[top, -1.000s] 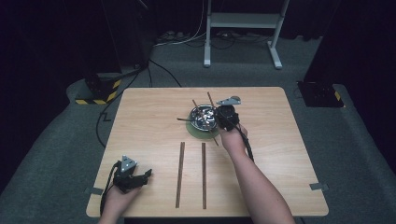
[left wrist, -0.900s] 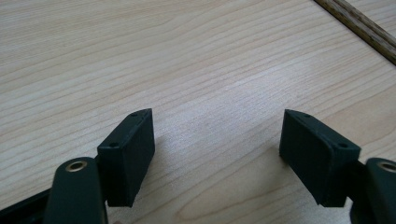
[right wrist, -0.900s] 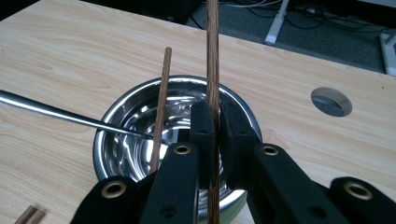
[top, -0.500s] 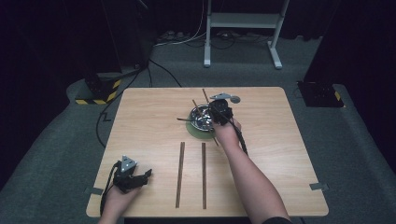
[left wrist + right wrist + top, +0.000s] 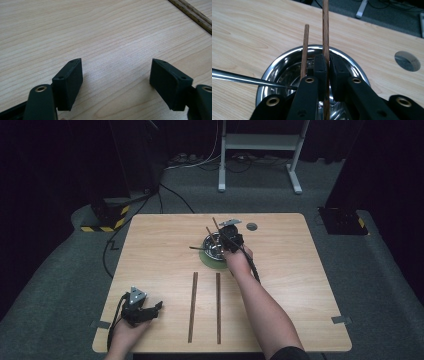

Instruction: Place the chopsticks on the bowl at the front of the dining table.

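At the near edge of the tabletop, the left hand-held gripper rests on the wood with its jaws spread wide and nothing between them, and just to its right two wooden sticks lie flat, side by side. Farther back, the right hand-held gripper is over the steel bowl on its green mat, clenched on an upright wooden stick; a second stick and a metal rod lean in the bowl beside it.

Glossy metal bowl, matt wooden chopstick, pale woodgrain table
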`<state>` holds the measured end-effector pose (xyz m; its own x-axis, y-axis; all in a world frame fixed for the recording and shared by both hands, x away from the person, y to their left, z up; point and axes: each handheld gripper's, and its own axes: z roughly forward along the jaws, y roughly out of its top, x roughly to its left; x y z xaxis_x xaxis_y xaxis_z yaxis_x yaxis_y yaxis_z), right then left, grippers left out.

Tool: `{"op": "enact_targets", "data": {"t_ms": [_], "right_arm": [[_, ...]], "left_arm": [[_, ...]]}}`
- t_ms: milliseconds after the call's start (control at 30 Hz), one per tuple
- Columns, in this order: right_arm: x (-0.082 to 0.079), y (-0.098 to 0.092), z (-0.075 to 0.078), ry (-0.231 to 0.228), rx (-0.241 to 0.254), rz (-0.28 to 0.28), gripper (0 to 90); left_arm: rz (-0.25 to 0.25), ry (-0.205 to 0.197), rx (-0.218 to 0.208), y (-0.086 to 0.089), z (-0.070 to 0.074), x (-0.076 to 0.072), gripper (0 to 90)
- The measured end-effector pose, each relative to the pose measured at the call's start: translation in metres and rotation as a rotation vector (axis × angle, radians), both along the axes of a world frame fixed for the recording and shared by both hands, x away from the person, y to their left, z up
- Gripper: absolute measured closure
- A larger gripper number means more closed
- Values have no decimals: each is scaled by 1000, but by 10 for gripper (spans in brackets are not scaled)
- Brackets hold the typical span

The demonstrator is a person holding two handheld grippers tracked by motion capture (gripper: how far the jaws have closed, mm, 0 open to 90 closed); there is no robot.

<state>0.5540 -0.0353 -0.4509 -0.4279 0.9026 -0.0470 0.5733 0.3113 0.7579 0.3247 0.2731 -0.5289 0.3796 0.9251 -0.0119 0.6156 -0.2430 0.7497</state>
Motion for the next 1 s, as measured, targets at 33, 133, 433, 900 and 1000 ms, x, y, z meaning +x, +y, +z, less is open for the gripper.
{"op": "enact_targets", "data": {"t_ms": [33,133,433,900,1000], "right_arm": [[1,1,-2,3,3,-3,844],[3,2,-5,10,-2,-2,843],[8,8,-6,36,-15,3,843],[14,14,-12,57,-52,5,841],[15,14,-14,71,-51,-2,841]], "left_arm": [[1,0,-1,0,0,0,267],[-1,-1,2,0,0,0,267],[-2,-1,3,0,0,0,267],[-2,0,0,0,0,0,267],[-1,0,-1,0,0,0,267]]}}
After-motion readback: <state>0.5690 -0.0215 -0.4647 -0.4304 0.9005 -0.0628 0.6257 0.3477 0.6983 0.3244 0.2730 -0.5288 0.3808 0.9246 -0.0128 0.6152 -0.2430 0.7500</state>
